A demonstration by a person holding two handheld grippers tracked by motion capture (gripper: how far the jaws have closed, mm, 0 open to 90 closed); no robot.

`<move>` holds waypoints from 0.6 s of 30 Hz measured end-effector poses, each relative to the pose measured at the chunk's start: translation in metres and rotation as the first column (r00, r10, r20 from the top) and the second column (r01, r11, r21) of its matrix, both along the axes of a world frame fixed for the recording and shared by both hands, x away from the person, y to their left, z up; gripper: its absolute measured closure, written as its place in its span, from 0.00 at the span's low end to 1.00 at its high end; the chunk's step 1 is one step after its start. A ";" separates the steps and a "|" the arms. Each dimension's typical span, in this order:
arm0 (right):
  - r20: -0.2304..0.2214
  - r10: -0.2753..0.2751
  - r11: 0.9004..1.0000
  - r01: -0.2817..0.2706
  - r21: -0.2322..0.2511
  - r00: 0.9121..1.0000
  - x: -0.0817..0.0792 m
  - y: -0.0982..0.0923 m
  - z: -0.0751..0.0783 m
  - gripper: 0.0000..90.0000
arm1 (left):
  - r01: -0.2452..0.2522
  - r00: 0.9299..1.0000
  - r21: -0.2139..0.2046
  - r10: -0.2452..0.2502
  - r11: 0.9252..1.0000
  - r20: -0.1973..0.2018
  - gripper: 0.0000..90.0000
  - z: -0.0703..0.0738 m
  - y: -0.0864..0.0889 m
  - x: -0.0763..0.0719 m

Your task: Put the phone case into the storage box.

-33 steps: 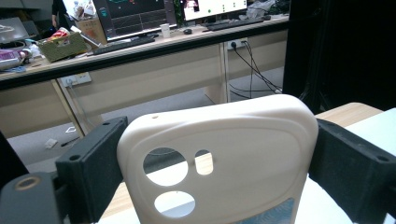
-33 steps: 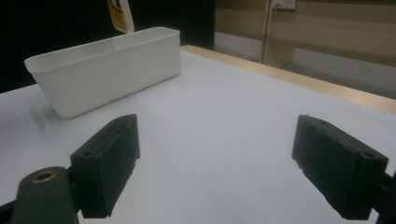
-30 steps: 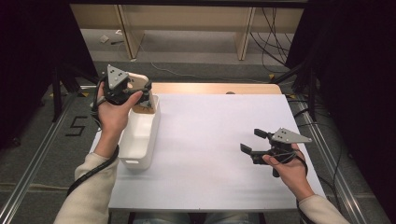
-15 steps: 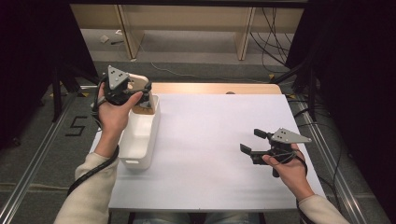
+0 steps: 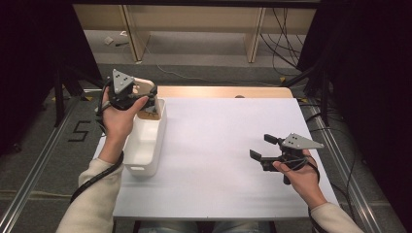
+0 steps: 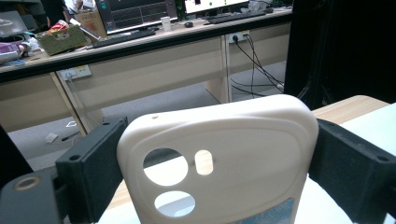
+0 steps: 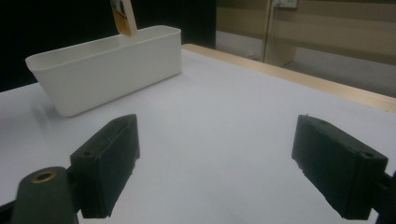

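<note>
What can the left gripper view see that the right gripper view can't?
The left gripper view alone shows the cream phone case whole at its top, with its camera holes, clamped between that gripper's jaws, and desks with keyboards behind. The right gripper view alone shows the white bin from the side and wide-open jaws with nothing between them. Both show the white table and a part of the case: its lower end pokes above the bin.
</note>
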State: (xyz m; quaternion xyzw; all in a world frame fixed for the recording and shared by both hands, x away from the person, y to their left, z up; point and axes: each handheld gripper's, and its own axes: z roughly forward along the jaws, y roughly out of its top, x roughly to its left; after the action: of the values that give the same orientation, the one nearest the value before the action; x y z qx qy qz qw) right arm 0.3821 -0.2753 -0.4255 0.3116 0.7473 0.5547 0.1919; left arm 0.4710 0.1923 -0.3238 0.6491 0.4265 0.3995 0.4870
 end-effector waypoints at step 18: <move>-0.001 0.005 1.000 -0.005 -0.003 1.000 0.000 0.000 0.000 0.18 | -0.006 1.000 0.002 0.006 1.000 -0.017 0.11 -0.007 0.004 0.004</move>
State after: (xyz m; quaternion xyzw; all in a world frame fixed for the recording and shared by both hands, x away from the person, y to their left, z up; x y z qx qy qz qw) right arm 0.3820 -0.2751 -0.4257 0.3098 0.7489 0.5539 0.1907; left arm 0.4746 0.1960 -0.3304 0.6516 0.4321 0.3960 0.4815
